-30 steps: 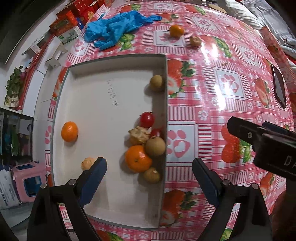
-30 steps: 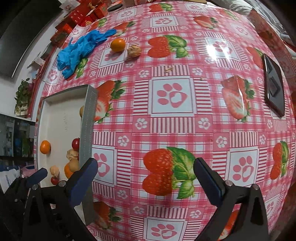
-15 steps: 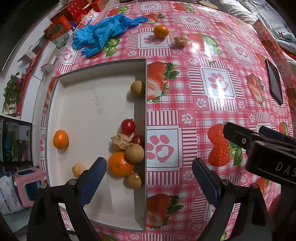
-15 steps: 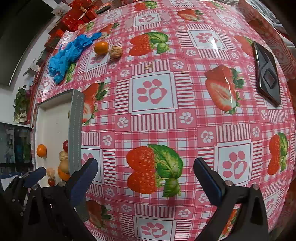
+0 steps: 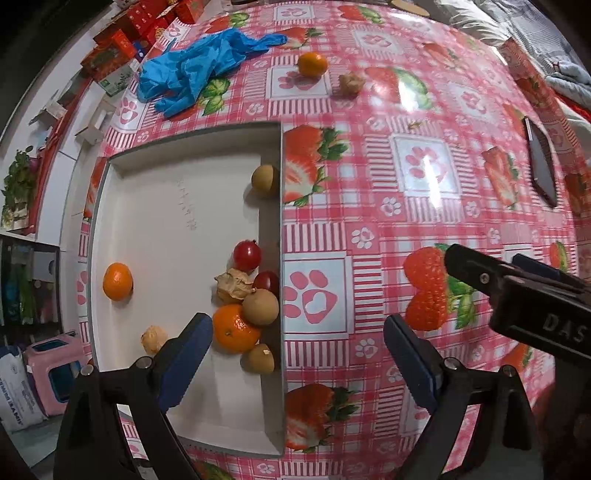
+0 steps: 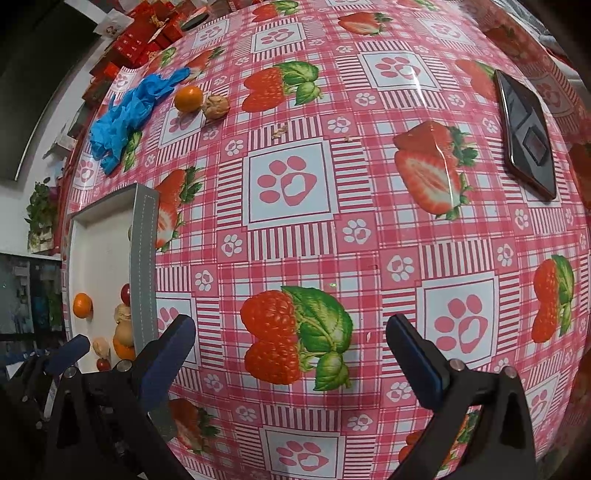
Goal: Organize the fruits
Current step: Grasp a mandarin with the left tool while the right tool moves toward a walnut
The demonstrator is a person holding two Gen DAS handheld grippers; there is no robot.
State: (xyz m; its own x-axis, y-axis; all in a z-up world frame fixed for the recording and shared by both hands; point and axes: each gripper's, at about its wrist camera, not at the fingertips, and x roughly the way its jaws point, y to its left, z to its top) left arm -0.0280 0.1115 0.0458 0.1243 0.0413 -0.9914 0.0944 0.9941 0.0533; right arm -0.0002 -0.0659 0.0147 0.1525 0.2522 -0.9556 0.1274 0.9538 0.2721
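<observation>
A white tray [image 5: 281,221] with a grey rim lies on the strawberry tablecloth. It holds two oranges [image 5: 236,328] [image 5: 117,281], three brown longans [image 5: 260,307], two red cherry tomatoes [image 5: 246,255] and two papery husk fruits [image 5: 232,285]. My left gripper [image 5: 297,343] hangs open and empty over the tray's right wall. Farther back on the cloth lie a loose orange [image 6: 188,98] and a husk fruit [image 6: 217,107] side by side. My right gripper [image 6: 291,339] stands open and empty over a printed strawberry, right of the tray [image 6: 144,258].
Crumpled blue gloves [image 5: 199,74] lie behind the tray. A dark phone [image 6: 526,133] rests at the far right of the table. Red boxes [image 5: 140,22] line the back left edge. Two small husk scraps [image 6: 279,131] lie on the cloth.
In both views the table has slid a little to the left. Both grippers stay open and empty, and no fruit has moved.
</observation>
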